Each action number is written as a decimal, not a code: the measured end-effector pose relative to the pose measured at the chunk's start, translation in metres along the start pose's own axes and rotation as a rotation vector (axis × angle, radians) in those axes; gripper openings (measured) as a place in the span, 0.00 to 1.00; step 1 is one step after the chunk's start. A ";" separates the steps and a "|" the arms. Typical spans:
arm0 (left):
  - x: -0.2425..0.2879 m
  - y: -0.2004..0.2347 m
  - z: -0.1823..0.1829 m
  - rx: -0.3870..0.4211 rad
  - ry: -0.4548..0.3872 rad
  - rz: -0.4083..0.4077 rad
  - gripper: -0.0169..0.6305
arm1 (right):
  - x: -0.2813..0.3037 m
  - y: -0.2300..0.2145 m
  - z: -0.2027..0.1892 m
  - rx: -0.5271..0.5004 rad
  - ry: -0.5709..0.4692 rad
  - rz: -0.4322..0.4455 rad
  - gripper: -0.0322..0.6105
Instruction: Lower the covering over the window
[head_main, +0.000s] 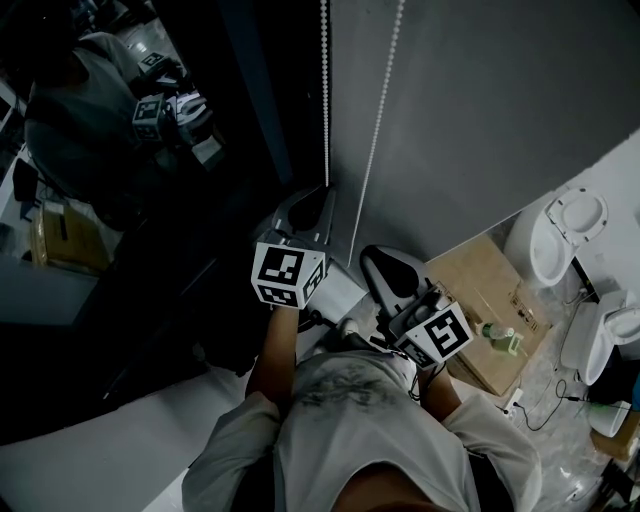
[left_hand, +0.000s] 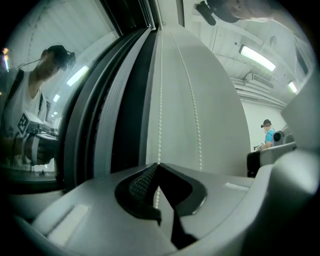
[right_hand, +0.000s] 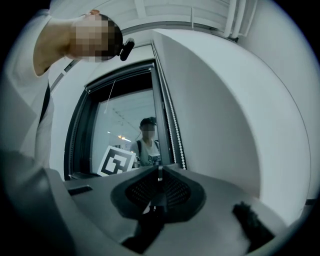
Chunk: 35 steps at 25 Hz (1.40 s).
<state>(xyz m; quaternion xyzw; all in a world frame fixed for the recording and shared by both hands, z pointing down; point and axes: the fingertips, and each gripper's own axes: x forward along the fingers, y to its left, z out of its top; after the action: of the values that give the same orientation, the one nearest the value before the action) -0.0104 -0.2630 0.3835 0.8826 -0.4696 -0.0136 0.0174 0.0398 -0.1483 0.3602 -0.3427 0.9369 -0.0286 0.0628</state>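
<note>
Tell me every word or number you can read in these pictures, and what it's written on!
No words or numbers can be read anywhere.
Left marker cube: only black and white squares, no letters.
Right marker cube: the same kind of pattern, no letters.
Small bottle on the cardboard box: any label is too small to read.

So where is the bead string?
In the head view the bead string hangs down the grey blind, right of the window; the left gripper pinches it.
</note>
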 end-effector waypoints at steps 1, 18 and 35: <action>-0.001 -0.002 -0.002 -0.006 0.004 -0.007 0.04 | 0.001 0.000 0.000 -0.004 0.002 0.002 0.08; -0.031 -0.030 -0.019 -0.005 0.006 -0.048 0.04 | 0.014 0.008 0.012 -0.060 -0.006 0.011 0.15; -0.071 -0.053 -0.105 -0.025 0.180 -0.059 0.04 | 0.036 0.027 0.065 -0.140 -0.116 0.046 0.23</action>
<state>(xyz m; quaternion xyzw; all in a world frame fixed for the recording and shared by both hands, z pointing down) -0.0019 -0.1723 0.4866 0.8935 -0.4396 0.0594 0.0701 0.0045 -0.1517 0.2902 -0.3259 0.9389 0.0585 0.0934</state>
